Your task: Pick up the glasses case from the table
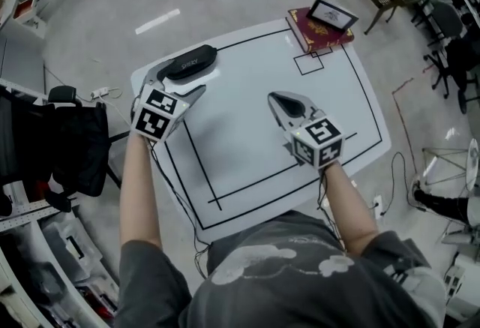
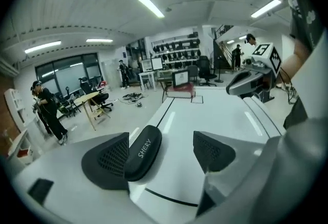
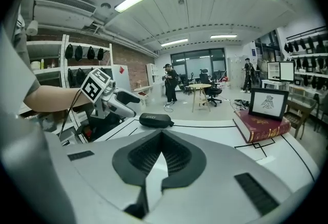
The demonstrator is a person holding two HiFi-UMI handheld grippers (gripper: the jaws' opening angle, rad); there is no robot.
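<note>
Left gripper [image 1: 177, 83] wide open at the counter's [image 1: 247, 124] far-left corner, glasses case [image 1: 191, 62] close against its left jaw; likely light, rigid, slick-shelled, so best gripped across the narrow middle.

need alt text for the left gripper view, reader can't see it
The left gripper hovers over a white table with its fingers wide apart; a black glasses case lies by the left-hand finger, not clamped. The right gripper shows at the upper right, with a workshop and people behind.
</note>
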